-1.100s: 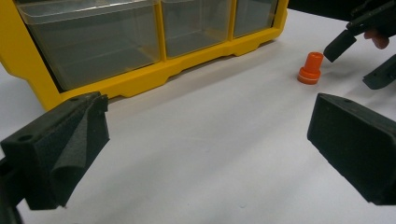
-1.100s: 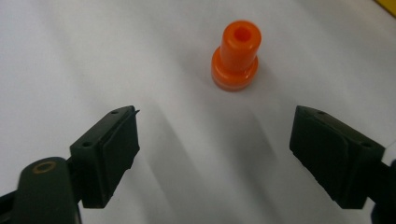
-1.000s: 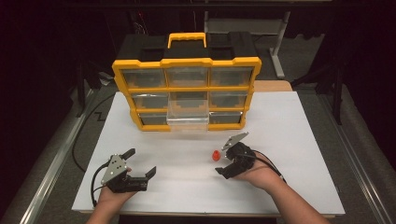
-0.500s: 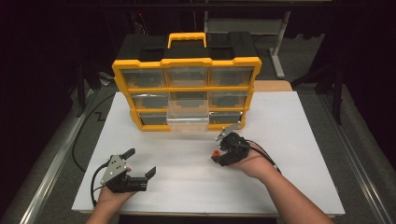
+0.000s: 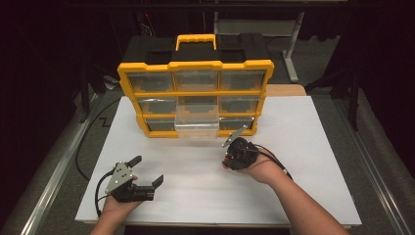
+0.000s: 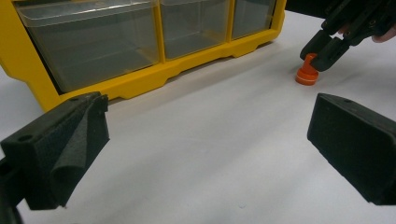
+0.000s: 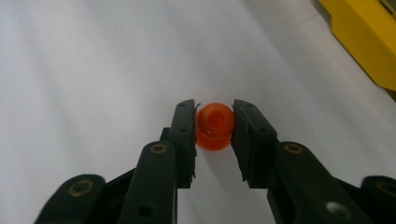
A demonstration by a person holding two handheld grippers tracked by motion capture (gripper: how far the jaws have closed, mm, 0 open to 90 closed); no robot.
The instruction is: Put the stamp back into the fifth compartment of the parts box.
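A small orange plastic cap (image 7: 215,126) stands on the white table (image 5: 293,147), a little in front of the yellow organizer (image 5: 195,93). My right gripper (image 7: 214,112) points down at it, and both pads press the cap's sides. The left gripper view shows the same cap (image 6: 307,74) resting on the table under the right gripper (image 6: 322,49). The high view has the cap (image 5: 225,163) peeking out below that gripper (image 5: 230,157). My left gripper (image 5: 147,170) rests near the table's front left, open wide with nothing between its pads (image 6: 70,140).
The organizer (image 6: 140,79) stands upright with clear drawers. One clear drawer (image 5: 197,120) in the bottom middle is pulled out toward me. A black cable (image 5: 85,142) runs along the table's left side.
The right gripper swung over the orange cap, tipped down and shut on it. The cap stays on the same spot. The left gripper has not moved.
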